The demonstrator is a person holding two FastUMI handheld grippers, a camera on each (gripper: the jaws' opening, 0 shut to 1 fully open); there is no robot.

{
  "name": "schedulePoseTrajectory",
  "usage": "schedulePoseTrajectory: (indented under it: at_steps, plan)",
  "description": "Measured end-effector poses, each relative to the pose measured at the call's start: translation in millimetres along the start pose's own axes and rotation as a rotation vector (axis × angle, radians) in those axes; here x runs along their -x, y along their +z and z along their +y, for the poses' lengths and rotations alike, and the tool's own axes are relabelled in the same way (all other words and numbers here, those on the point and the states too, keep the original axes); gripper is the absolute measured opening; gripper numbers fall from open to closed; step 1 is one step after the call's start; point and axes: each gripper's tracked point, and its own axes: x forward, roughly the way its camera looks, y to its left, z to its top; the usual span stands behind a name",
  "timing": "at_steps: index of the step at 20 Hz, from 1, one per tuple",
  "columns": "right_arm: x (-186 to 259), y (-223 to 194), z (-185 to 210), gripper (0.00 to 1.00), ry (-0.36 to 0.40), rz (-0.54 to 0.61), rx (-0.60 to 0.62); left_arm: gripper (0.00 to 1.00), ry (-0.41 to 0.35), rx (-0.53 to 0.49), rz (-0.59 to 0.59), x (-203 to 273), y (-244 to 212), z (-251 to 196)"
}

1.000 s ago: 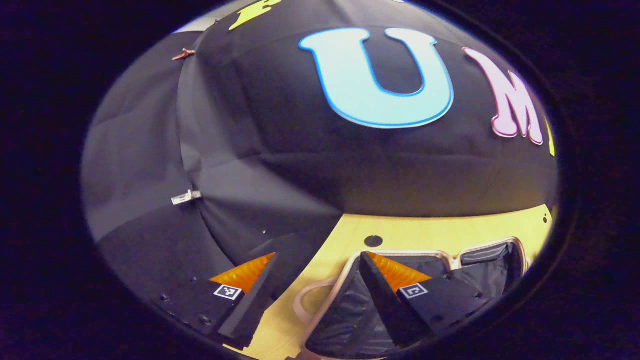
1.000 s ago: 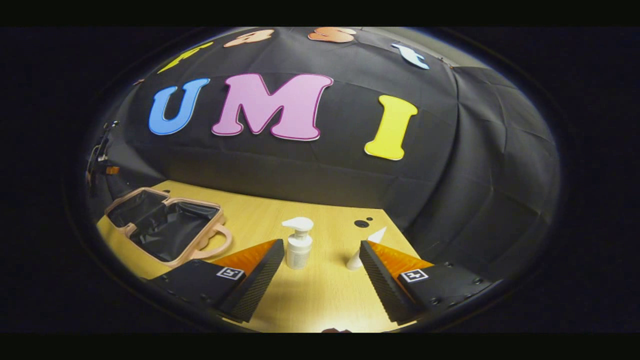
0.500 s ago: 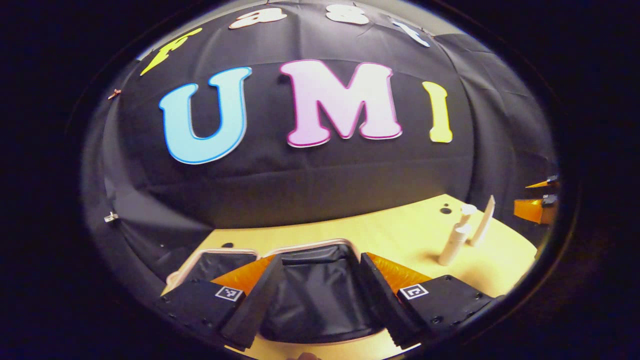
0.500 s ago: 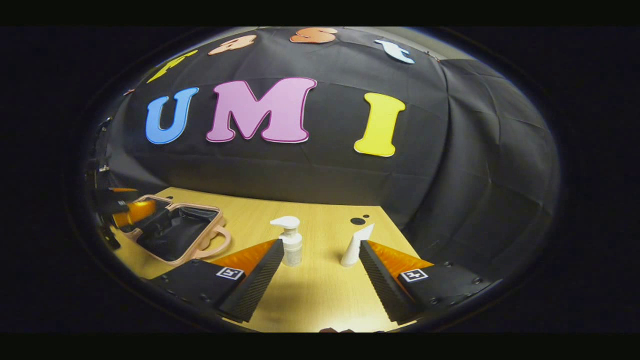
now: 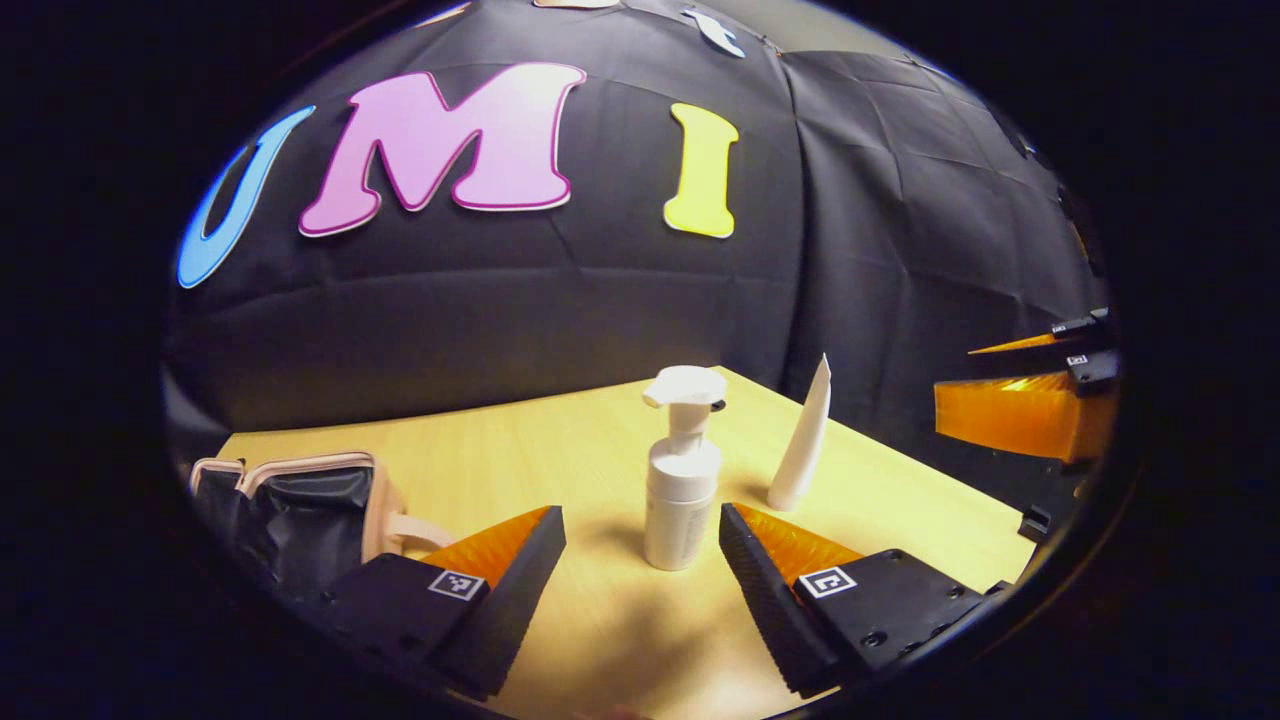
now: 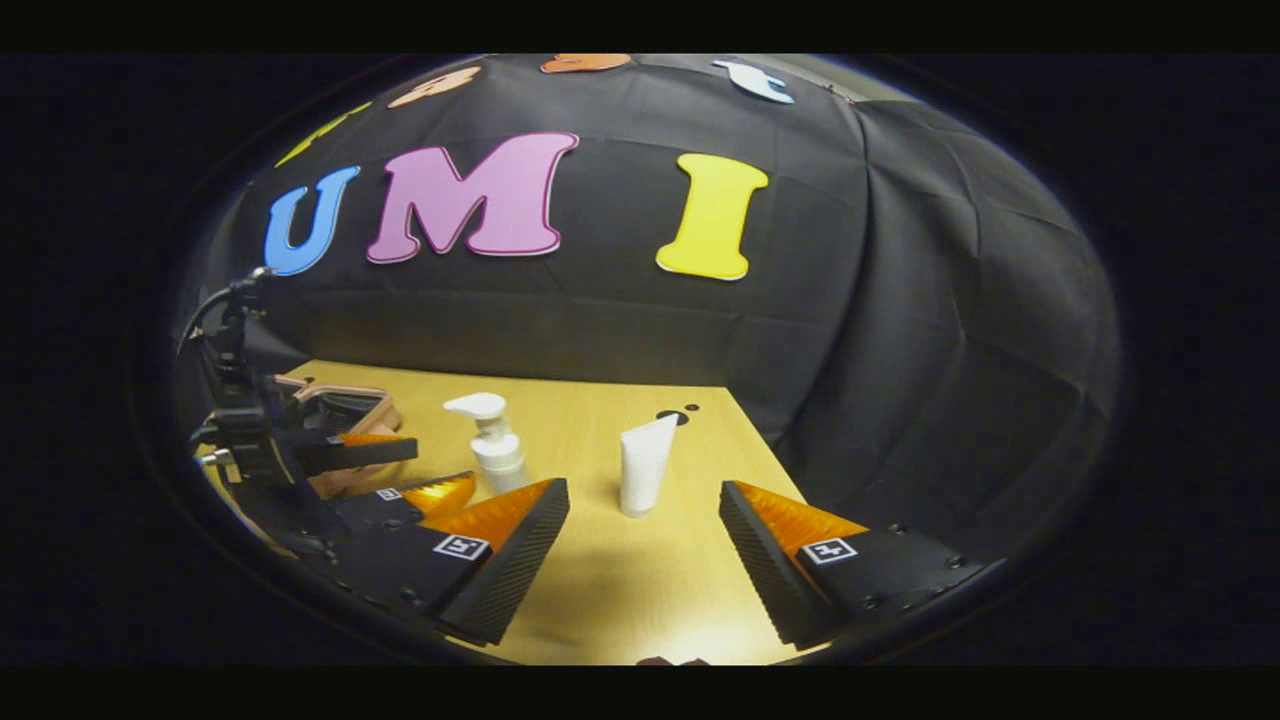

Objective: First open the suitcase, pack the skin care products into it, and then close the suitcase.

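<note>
A white pump bottle (image 5: 682, 470) stands upright on the wooden table (image 5: 520, 470), just ahead of my open left gripper (image 5: 642, 540) and in line with the gap between its fingers. A white tube (image 5: 803, 438) stands on its cap a little behind and to the right of the bottle. The open suitcase (image 5: 300, 510), pink-rimmed with a black lining, lies at the left. In the right gripper view, the tube (image 6: 645, 465) stands ahead of my open right gripper (image 6: 645, 530), the pump bottle (image 6: 492, 445) to its left. The left gripper (image 6: 385, 475) reaches in beside the bottle.
The suitcase (image 6: 340, 405) lies behind the left gripper in the right gripper view. The table's right edge and far corner (image 6: 725, 400) run close to the booth's black cloth wall. Two small dark holes (image 6: 675, 414) mark the tabletop behind the tube.
My left gripper has swung right, away from the suitcase, and now faces the pump bottle. My right gripper has shifted so the tube lies between its fingers' line. Both stay open.
</note>
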Motion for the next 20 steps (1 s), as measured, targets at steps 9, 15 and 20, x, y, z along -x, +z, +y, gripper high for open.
schedulePoseTrajectory:
  at_steps: [9, 15, 20]
  plan:
    - [-68, -40, -7, 0.97, 0.039, 0.077, -0.017, 0.8, -0.037, -0.021, 0.018, -70, 8, -24]
    - [-125, -70, 18, 0.97, 0.093, 0.109, -0.053, 0.63, -0.06, 0.009, 0.021, -74, 1, -18]
    - [-163, -91, 17, 0.96, 0.062, 0.159, -0.251, 0.63, -0.014, 0.047, 0.036, -51, -9, 4]
